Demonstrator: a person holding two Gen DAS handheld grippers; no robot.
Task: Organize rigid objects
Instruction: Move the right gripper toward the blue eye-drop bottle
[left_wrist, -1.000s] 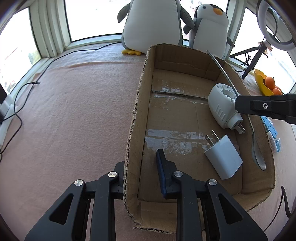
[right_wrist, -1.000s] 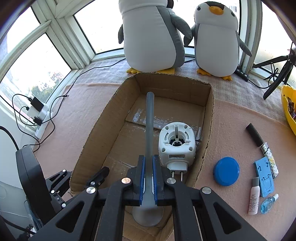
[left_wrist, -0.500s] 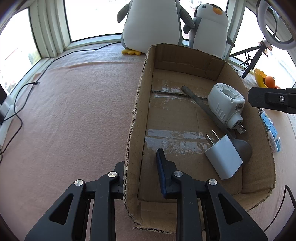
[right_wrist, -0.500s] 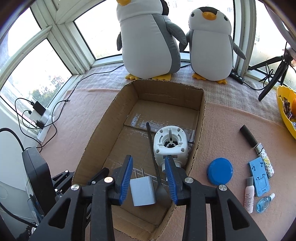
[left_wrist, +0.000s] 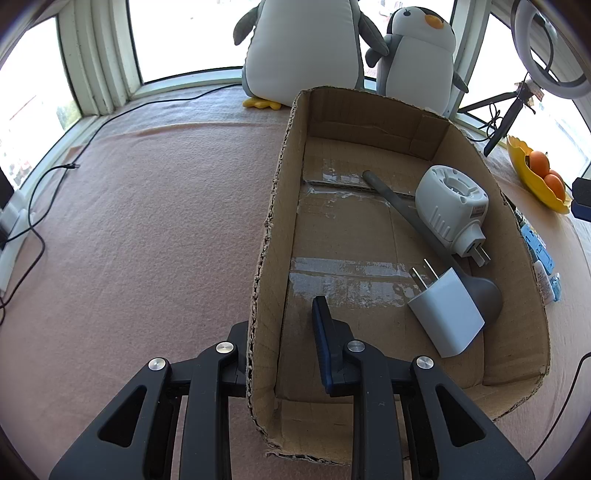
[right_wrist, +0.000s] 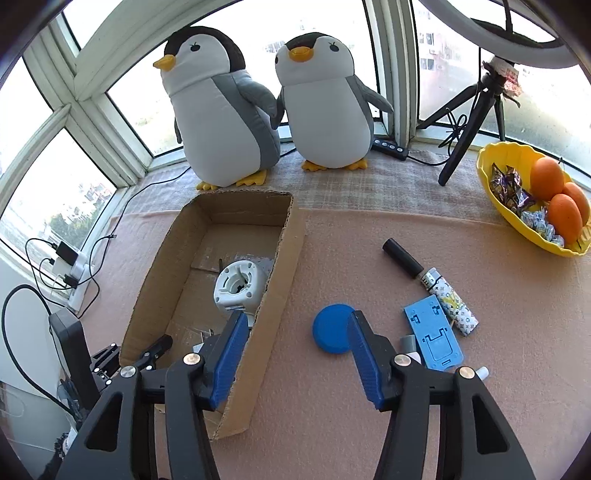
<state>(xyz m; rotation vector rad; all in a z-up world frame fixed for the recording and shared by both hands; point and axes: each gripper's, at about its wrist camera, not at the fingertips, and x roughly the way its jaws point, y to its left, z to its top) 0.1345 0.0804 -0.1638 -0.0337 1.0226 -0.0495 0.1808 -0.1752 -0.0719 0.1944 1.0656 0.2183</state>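
Pink tabletop (left_wrist: 147, 240): brown cardboard box (left_wrist: 280, 229), corrugated edges ragged, taped floor.

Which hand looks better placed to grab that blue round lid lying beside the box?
Probably the right. The right gripper is empty, its fingers opening, hovering just before the blue lid. The left gripper is clamped on the cardboard box wall, steadying it.
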